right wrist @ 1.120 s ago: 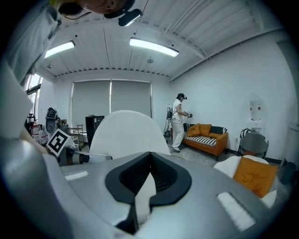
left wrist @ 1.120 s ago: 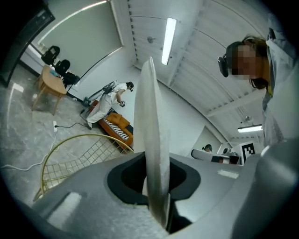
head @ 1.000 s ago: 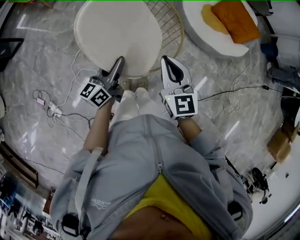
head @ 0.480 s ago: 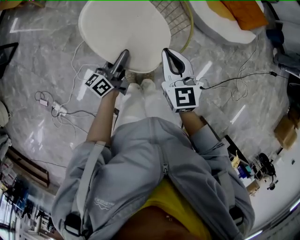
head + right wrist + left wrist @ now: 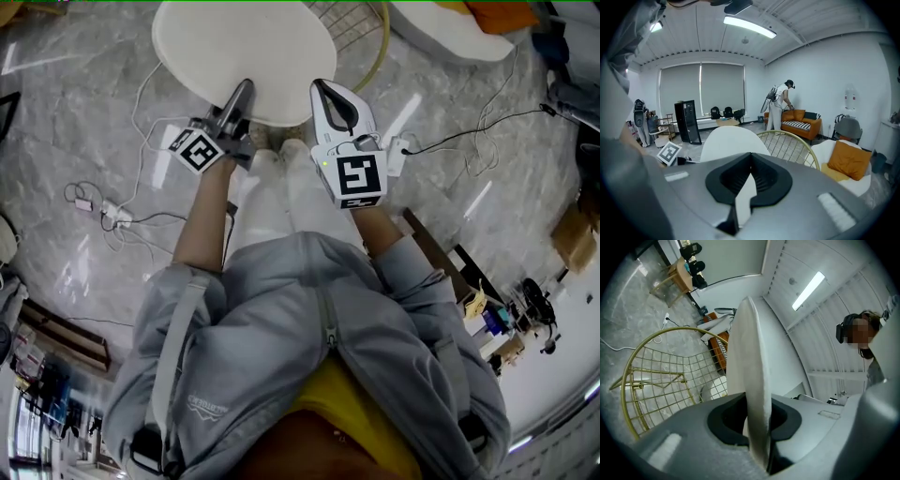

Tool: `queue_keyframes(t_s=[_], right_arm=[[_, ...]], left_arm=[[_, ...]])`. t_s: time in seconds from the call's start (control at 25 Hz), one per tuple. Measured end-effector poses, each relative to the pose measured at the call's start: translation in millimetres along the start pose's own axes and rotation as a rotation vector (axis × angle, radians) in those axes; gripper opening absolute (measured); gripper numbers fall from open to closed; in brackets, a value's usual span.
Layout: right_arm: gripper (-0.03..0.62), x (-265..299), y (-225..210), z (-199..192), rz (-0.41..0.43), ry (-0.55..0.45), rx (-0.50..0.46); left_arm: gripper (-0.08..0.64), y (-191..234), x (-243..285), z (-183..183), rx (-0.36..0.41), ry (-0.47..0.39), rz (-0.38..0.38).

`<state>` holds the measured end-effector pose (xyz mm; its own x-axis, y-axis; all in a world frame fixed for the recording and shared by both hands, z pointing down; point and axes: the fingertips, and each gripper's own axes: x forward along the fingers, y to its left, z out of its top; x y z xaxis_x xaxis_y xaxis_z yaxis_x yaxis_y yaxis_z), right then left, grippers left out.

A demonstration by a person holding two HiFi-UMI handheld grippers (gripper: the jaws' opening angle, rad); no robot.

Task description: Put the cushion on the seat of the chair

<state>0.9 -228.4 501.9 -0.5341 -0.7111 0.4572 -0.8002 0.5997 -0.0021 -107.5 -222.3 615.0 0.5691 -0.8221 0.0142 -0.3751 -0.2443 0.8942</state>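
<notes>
The left claw (image 5: 246,89) and the right claw (image 5: 320,88) each pinch the near edge of the white cushion (image 5: 234,47).

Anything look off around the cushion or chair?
Nothing damaged or spilled. The cushion, pinched at its near edge by the left gripper and right gripper, is offset left of the wire chair. Loose cables litter the floor.

One cushion (image 5: 239,47), one chair (image 5: 665,376), two grippers (image 5: 242,94) (image 5: 326,94).
</notes>
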Motion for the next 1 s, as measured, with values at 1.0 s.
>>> queue_keyframes(t_s=[1.0], right_arm=[[0.23, 45, 93, -151, 0.265, 0.404, -0.751]], left_arm=[[0.061, 51, 17, -12, -0.389, -0.098, -0.015]])
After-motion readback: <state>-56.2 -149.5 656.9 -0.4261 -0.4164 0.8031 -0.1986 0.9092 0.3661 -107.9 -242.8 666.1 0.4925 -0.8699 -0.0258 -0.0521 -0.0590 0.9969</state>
